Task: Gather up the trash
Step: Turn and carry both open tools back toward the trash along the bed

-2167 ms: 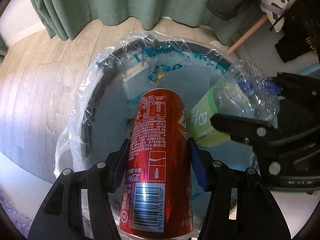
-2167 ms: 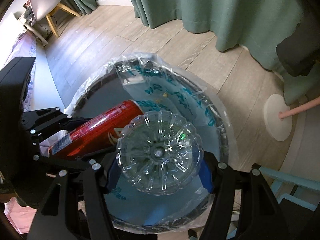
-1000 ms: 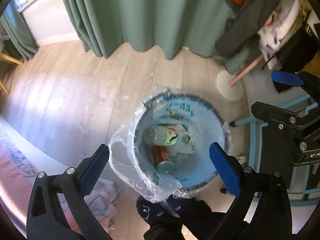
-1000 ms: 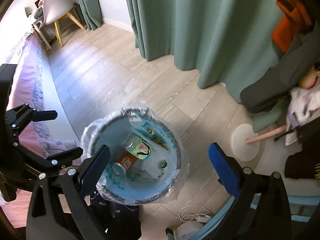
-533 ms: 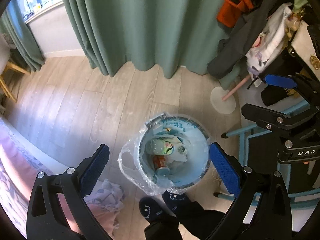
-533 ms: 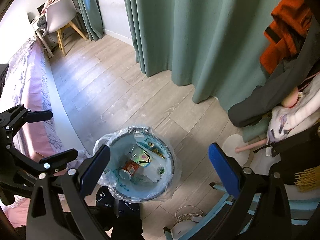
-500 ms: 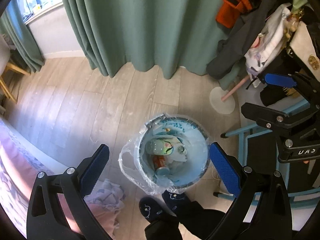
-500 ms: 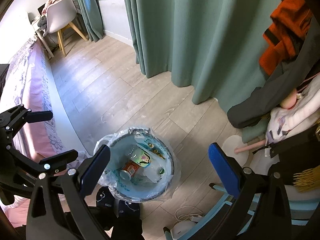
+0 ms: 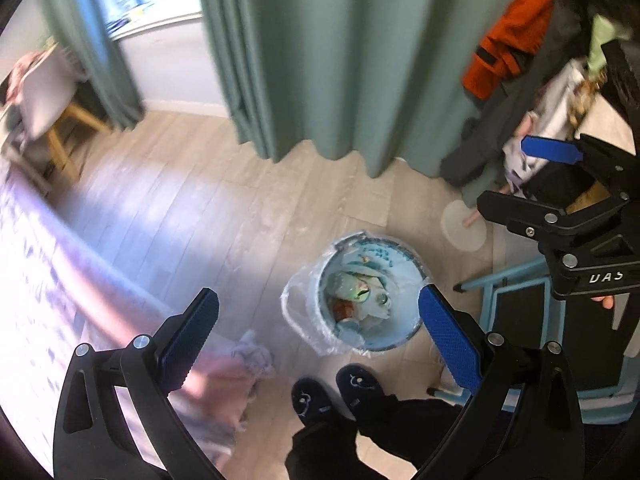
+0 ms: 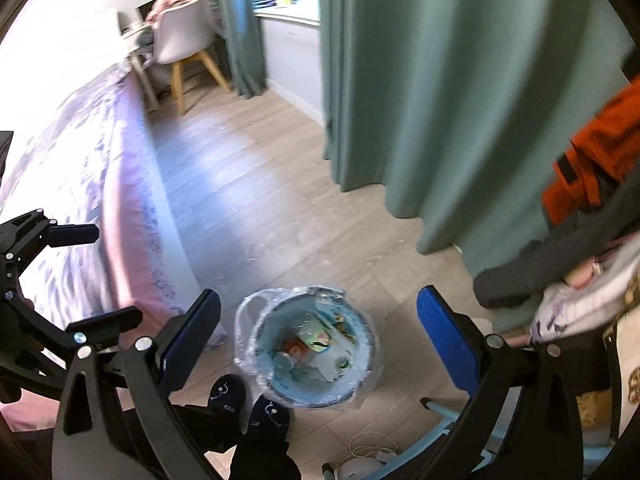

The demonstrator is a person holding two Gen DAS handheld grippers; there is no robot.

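Note:
A round bin [image 9: 412, 266] lined with a clear plastic bag stands on the wooden floor far below; it also shows in the right wrist view [image 10: 370, 344]. Inside lie a red can [image 9: 343, 307], a clear bottle with a green label [image 9: 352, 285] and paper scraps. The can [image 10: 294, 350] and bottle [image 10: 318, 338] show in the right wrist view too. My left gripper [image 9: 318, 326] is wide open and empty, high above the bin. My right gripper [image 10: 318, 330] is wide open and empty, also high above it; it shows at the right of the left wrist view [image 9: 520, 172].
Green curtains [image 9: 320, 60] hang behind the bin. A bed with a pink cover [image 10: 80, 184] lies to the left. A blue chair frame [image 9: 516, 280] and hanging clothes [image 9: 516, 36] stand to the right. My slippered feet [image 9: 332, 392] are beside the bin. A white chair [image 10: 180, 40] stands far back.
Both grippers held the can and the bottle over the bin, then opened; both items now lie in the bin. Both grippers have risen far above it and tilted up toward the room.

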